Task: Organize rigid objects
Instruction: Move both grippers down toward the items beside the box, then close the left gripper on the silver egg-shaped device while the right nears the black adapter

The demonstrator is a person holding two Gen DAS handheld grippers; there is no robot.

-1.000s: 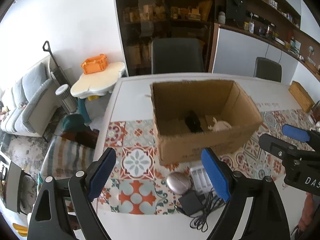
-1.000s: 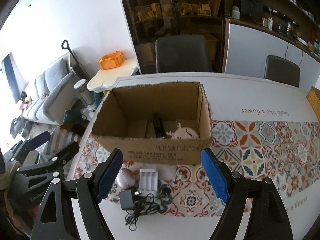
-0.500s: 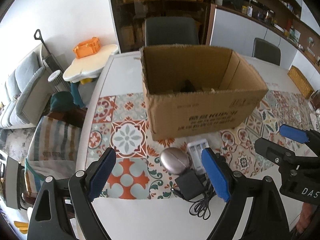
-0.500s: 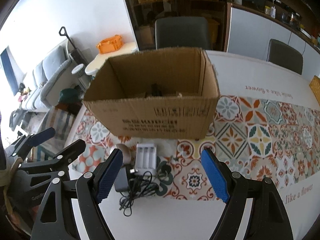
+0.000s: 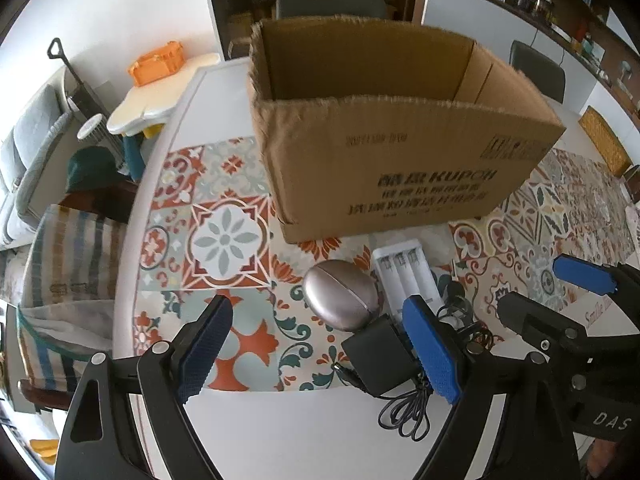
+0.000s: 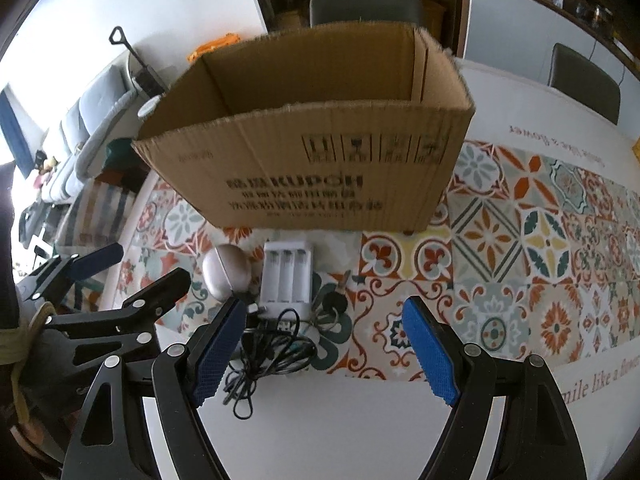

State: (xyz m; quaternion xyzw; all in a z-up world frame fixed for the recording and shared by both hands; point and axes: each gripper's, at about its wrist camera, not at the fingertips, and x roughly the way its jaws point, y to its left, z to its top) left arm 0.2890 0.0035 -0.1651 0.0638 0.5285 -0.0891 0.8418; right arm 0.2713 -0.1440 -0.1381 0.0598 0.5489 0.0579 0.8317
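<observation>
Both pairs of fingers stand wide apart and hold nothing: the left gripper (image 5: 318, 344) hovers low over the near edge of the patterned runner, and the right gripper (image 6: 324, 350) hangs just beside it, its blue pads (image 6: 430, 354) spread over the same cluster of small things. That cluster lies on the worktop (image 5: 280, 432) just in front of the cardboard box (image 5: 400, 168). A white battery charger (image 5: 406, 276) lies flat with its three slots up, its long axis running from the box toward the grippers, one short end close to the box's front wall. Touching its left side is a silver egg-shaped case (image 5: 340, 294), its long axis slanting from far left to near right, with a seam running across the top. A black power adapter (image 5: 378, 354) rests against the near end of the case, its plug tip pointing left and toward the camera, and its black cable (image 5: 404, 412) lies in a loose tangle on the bare white worktop. The box stands upright with its open top up and its printed wall facing the grippers; its inside floor is hidden. Beyond the worktop's far edge stand dark chairs (image 6: 364, 6).
</observation>
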